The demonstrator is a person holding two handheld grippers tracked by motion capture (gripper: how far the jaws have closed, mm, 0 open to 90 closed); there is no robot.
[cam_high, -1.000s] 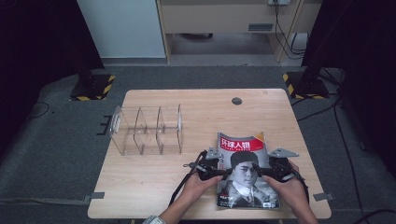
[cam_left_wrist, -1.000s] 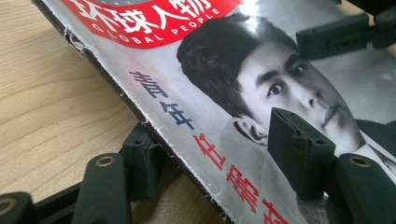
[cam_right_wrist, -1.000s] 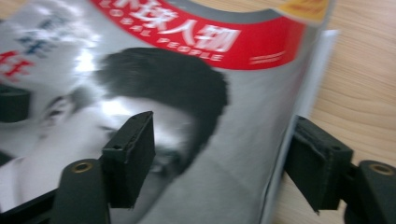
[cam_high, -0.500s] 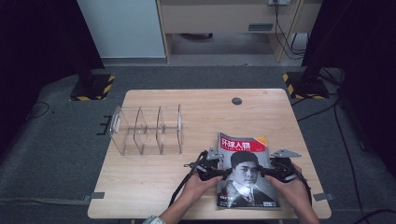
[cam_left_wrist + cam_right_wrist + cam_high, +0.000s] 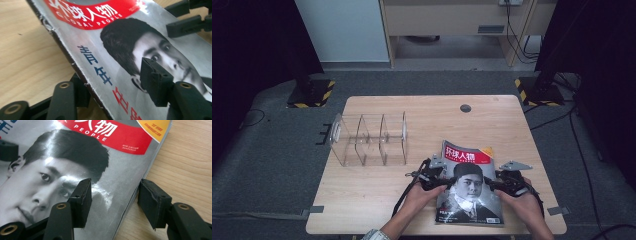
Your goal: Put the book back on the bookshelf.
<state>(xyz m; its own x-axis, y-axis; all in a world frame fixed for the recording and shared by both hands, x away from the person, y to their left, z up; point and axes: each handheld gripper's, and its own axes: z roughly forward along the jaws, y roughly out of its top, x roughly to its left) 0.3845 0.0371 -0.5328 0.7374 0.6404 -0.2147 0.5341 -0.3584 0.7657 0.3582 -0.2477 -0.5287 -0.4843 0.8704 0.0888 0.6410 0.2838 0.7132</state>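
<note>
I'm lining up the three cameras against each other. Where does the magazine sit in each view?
High view: the magazine lies at the table's near right, between the two hand-held grippers.
Left gripper view: it runs diagonally from the top to the bottom right, its edge between the jaws.
Right gripper view: it covers the left and centre, with its edge between the jaws.
Shared landmark: the red title band.

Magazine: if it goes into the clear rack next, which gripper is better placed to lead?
Probably left. The left gripper straddles the magazine edge nearer the clear rack; the right gripper straddles the far edge. Both are open.
</note>
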